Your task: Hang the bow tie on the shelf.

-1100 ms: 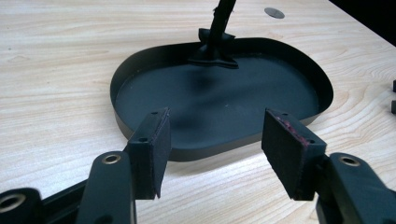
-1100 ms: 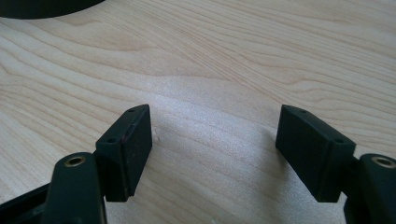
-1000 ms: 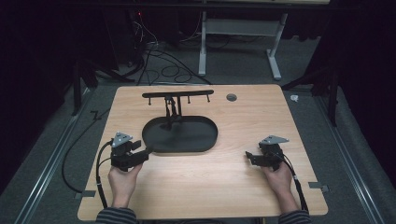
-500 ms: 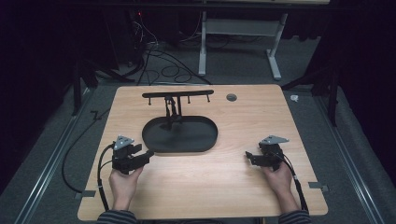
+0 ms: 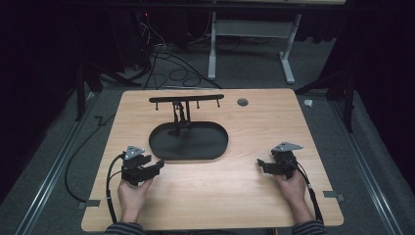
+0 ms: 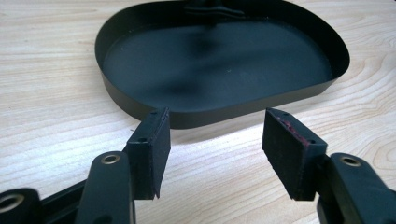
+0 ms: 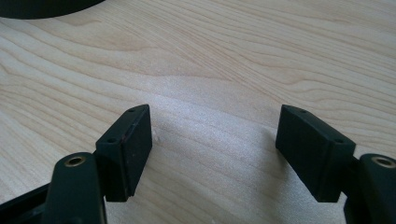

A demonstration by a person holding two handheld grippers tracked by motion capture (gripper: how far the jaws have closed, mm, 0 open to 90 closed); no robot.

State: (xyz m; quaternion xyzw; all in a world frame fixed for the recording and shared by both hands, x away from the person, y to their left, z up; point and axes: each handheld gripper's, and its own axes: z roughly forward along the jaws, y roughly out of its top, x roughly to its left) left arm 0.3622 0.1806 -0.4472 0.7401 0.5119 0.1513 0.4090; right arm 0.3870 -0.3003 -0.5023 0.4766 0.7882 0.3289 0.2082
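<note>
At the near edge of the pale wooden table (image 5: 235,196), two hands are seen, each holding a black two-jaw gripper. The left gripper (image 6: 212,133) is held with its jaws spread wide and nothing between them, pointed at the near rim of the shallow black oval metal tray (image 6: 219,60), just short of it. The right gripper (image 7: 212,140) is likewise spread and empty over bare wood, well apart from the tray. Beyond, a black upright stand with a pegged crossbar (image 5: 186,100) is set at the tray's far side. A small round grey grommet (image 5: 242,102) is seen farther back.
</note>
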